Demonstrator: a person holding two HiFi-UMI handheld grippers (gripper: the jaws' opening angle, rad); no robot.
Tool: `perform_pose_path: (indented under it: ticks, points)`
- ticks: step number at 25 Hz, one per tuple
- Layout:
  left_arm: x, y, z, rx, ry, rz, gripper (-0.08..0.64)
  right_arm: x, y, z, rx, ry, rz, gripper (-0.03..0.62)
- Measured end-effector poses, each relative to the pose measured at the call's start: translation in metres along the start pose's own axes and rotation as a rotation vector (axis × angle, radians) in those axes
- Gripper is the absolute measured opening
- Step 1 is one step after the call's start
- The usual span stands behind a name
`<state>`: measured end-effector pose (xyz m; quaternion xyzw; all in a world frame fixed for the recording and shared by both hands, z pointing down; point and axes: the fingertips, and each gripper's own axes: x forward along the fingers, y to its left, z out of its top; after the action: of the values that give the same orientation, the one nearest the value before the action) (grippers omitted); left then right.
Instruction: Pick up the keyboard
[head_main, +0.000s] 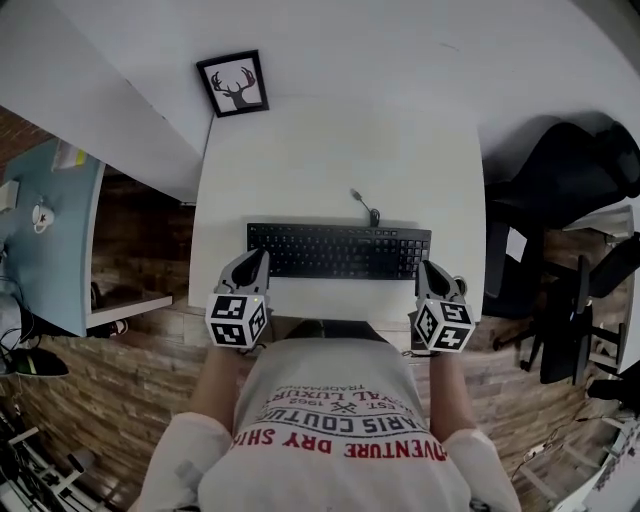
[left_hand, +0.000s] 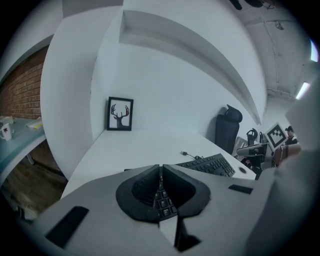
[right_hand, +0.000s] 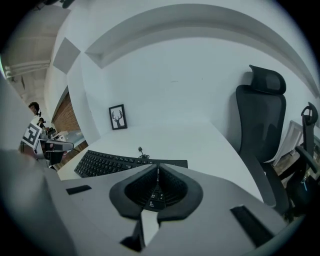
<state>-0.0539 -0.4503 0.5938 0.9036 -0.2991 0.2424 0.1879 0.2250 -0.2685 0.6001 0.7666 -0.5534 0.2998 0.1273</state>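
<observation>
A black keyboard (head_main: 338, 250) lies across the white desk (head_main: 340, 160), its cable (head_main: 362, 205) curling away behind it. My left gripper (head_main: 258, 261) hovers at the keyboard's left end, jaws shut with nothing held. My right gripper (head_main: 430, 271) sits at the keyboard's right end, also shut and empty. In the left gripper view the keyboard (left_hand: 210, 164) stretches off to the right past the closed tips (left_hand: 160, 169). In the right gripper view the keyboard (right_hand: 107, 162) runs off to the left beyond the closed tips (right_hand: 157, 168).
A framed deer picture (head_main: 234, 84) leans against the wall at the desk's back left. A black office chair (head_main: 560, 180) stands to the right. A light blue table (head_main: 45, 230) with a mug (head_main: 41, 216) is at the left. The person's torso is at the desk's front edge.
</observation>
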Motion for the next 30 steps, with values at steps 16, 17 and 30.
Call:
perform_pose_path:
  ticks: [16, 17, 30]
  points:
    - [0.056, 0.057, -0.051, -0.200, 0.256, 0.033, 0.263, 0.070, -0.042, -0.042, 0.116, 0.221, 0.098, 0.249]
    - [0.059, 0.058, -0.053, -0.202, 0.273, 0.022, 0.272, 0.072, -0.041, -0.046, 0.120, 0.237, 0.115, 0.249]
    - [0.074, 0.055, -0.061, -0.268, 0.321, -0.056, 0.278, 0.086, -0.038, -0.054, 0.201, 0.337, 0.298, 0.252]
